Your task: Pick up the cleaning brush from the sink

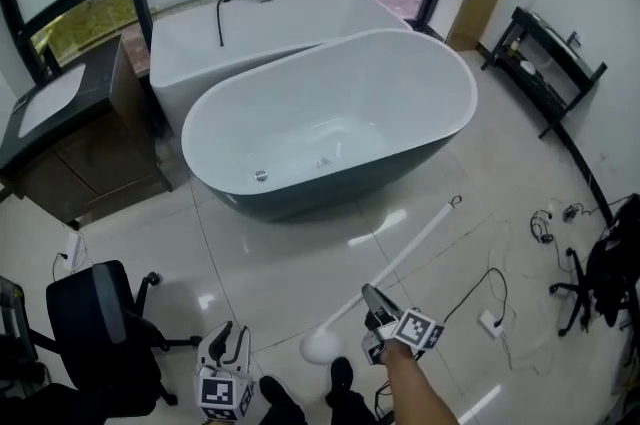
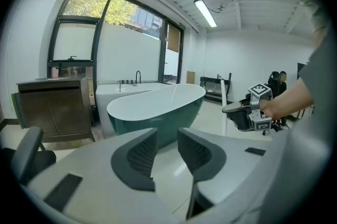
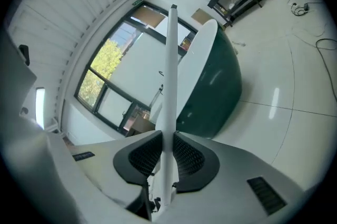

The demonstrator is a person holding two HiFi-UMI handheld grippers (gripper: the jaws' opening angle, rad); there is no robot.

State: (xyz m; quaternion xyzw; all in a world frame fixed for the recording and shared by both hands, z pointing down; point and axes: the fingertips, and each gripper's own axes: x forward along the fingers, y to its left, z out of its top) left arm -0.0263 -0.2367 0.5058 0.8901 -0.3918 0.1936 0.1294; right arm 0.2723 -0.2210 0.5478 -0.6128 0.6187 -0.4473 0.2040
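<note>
The cleaning brush (image 1: 410, 243) is a long white stick with a round white head (image 1: 320, 346) at its low end. My right gripper (image 1: 375, 308) is shut on its handle, low in the head view, well above the tiled floor. In the right gripper view the white handle (image 3: 171, 86) runs straight up from between the pads of my right gripper (image 3: 167, 157). My left gripper (image 1: 228, 338) is at the bottom left, open with nothing between its pads (image 2: 141, 157). The left gripper view also shows the right gripper (image 2: 247, 115) and the handle (image 2: 225, 107).
A big oval bathtub (image 1: 330, 41), white inside and dark green outside, fills the middle, with a white rectangular tub (image 1: 200, 28) behind it. A dark vanity (image 1: 70, 143) with a sink (image 1: 45, 98) stands left. An office chair (image 1: 95, 313), floor cables (image 1: 500, 303) and a black rack (image 1: 545, 63) are around.
</note>
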